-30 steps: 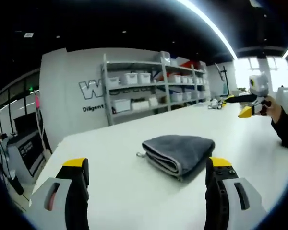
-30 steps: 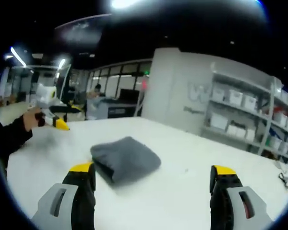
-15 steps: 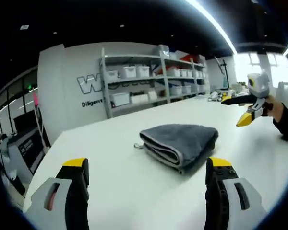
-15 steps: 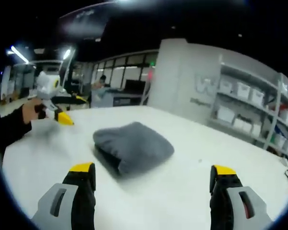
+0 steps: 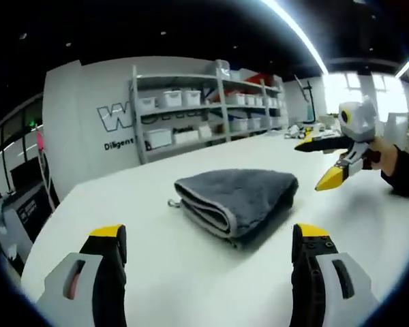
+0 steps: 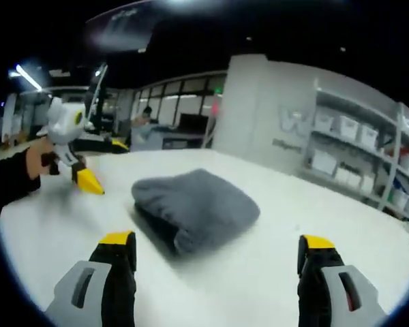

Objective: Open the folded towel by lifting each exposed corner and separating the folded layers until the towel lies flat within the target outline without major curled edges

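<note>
The left gripper (image 5: 206, 235) stands wide open, holding nothing — its jaws hover over the table (image 5: 157, 272), short of the towel (image 5: 237, 199). The right gripper (image 6: 217, 245) is wide open too and empty, above the table with the folded grey towel lying ahead of it. Shelves (image 5: 204, 109) stand behind.

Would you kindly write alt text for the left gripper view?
A folded grey towel lies on a white table, framed by the left gripper and its open, yellow-tipped jaws. The right gripper, also open, approaches from the right; shelving stands behind.
</note>
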### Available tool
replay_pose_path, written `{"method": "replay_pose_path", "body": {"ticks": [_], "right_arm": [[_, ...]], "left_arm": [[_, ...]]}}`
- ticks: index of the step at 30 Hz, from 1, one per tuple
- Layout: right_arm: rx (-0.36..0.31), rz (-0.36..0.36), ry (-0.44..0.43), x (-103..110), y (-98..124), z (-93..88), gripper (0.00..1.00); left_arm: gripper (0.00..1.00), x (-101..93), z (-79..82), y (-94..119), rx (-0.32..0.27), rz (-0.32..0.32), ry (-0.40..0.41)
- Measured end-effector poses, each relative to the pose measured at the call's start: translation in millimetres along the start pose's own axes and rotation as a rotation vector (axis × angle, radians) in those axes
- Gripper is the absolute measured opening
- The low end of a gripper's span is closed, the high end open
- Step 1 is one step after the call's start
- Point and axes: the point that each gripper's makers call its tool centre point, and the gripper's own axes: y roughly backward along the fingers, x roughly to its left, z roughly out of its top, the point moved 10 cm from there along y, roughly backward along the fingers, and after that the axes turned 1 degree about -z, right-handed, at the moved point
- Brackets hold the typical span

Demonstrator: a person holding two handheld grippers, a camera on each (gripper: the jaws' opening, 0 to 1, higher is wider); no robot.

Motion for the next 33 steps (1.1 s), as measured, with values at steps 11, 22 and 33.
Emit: {"method": "replay_pose_path", "body": {"ticks": [11, 22, 33], "right_arm": [[0.012, -0.014, 0.005, 5, -18, -13.4, 0.79], [-0.011, 0.007, -0.123, -6, -22, -21.4, 0.53], [-0.02, 0.051, -0.102, 9, -31, -26.7, 0.27]], "left_arm": [[0.9, -6.2, -10.0, -20, 0.023, 0.031, -0.019], [0.68, -13.5, -12.1, -32, 0.024, -0.014, 0.035], [0.48, -19.5, -13.4, -44, 0.012, -0.036, 0.066]]}}
